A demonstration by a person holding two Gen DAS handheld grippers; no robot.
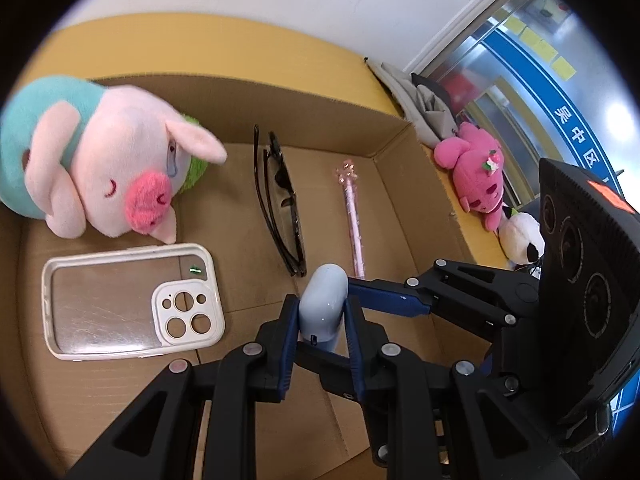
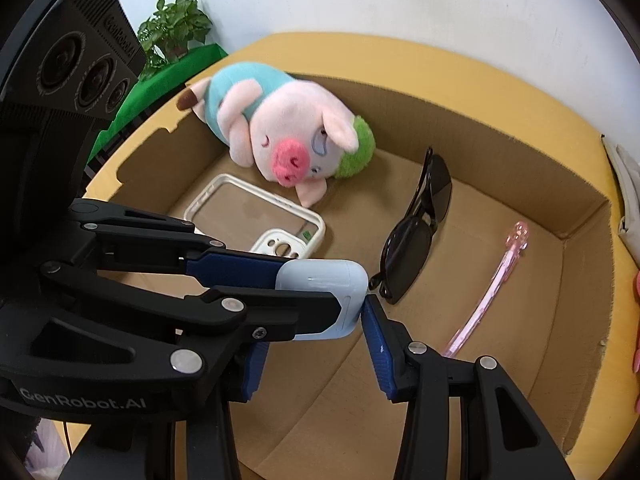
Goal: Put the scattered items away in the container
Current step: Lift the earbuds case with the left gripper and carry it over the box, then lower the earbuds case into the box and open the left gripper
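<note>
A pale blue earbud case (image 1: 324, 296) (image 2: 324, 278) hangs low over the floor of an open cardboard box (image 1: 320, 94) (image 2: 520, 144). My left gripper (image 1: 322, 312) (image 2: 314, 300) is shut on its flat sides. My right gripper (image 2: 316, 320) (image 1: 334, 320) comes in crosswise and spans the case end to end. One of its blue pads (image 2: 374, 332) touches the case's end; the other is partly hidden behind the left fingers. Lying in the box are a pig plush (image 1: 120, 168) (image 2: 288, 128), a clear phone case (image 1: 128, 300) (image 2: 256, 216), black sunglasses (image 1: 280, 204) (image 2: 420, 232) and a pink pen (image 1: 352, 220) (image 2: 488, 292).
Outside the box, on the yellow table (image 1: 280, 40), lie a pink plush (image 1: 476, 168), a panda plush (image 1: 520, 236) and grey cloth (image 1: 424, 108). A potted plant (image 2: 176, 24) on green cloth (image 2: 160, 80) stands beyond the box's left wall. Bare cardboard lies below the case.
</note>
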